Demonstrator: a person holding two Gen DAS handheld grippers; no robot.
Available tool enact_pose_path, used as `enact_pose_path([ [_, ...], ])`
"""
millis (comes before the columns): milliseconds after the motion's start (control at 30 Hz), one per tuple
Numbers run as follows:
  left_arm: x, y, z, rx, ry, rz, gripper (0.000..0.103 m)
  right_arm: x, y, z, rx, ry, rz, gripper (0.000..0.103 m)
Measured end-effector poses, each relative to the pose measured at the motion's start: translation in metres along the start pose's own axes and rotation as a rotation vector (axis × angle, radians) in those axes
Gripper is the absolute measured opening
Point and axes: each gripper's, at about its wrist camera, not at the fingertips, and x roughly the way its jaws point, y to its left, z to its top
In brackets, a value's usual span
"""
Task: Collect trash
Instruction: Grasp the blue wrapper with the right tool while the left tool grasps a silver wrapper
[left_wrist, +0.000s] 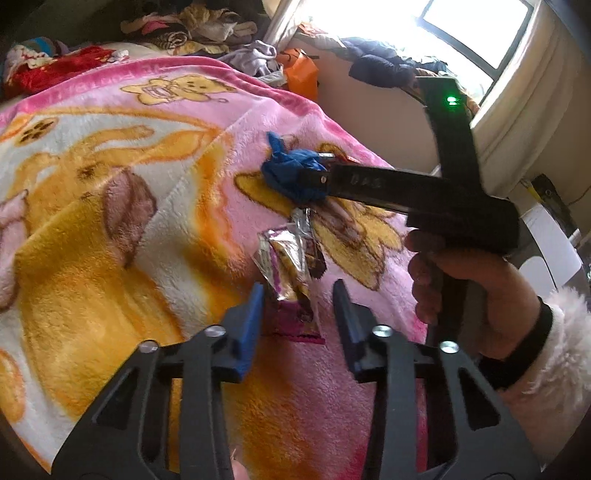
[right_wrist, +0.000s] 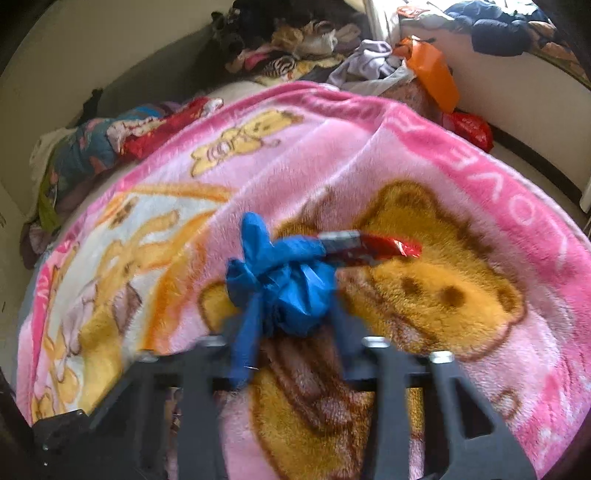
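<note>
Bed, pink cartoon blanket. Left tool: fingers spread, straddling the near end of a silver snack wrapper lying flat, pads not visibly pressing it. Right tool: fingers pinching a crumpled blue plastic bag; image blurred. Red wrapper just beyond the bag. Person's hand on the right tool's handle.

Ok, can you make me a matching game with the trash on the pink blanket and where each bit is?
Things:
1. crumpled blue bag
2. shiny wrapper
3. red wrapper

Places:
A. in front of the left gripper, between its fingers
B. touching the blue bag, on the bear picture
C. at the right gripper

Pairs: 1-C, 2-A, 3-B
</note>
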Motion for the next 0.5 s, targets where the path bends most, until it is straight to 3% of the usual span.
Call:
enact_pose_path([
  [133, 0.000, -0.002, 0.000, 0.000, 0.006, -0.011, 0.019, -0.009, -0.002, -0.011, 0.004, -0.024, 0.029, 0.010],
  [500, -0.015, -0.012, 0.006, 0.027, -0.037, -0.036, 0.015, -0.069, -0.008, -0.039, 0.021, -0.125, -0.004, 0.009],
])
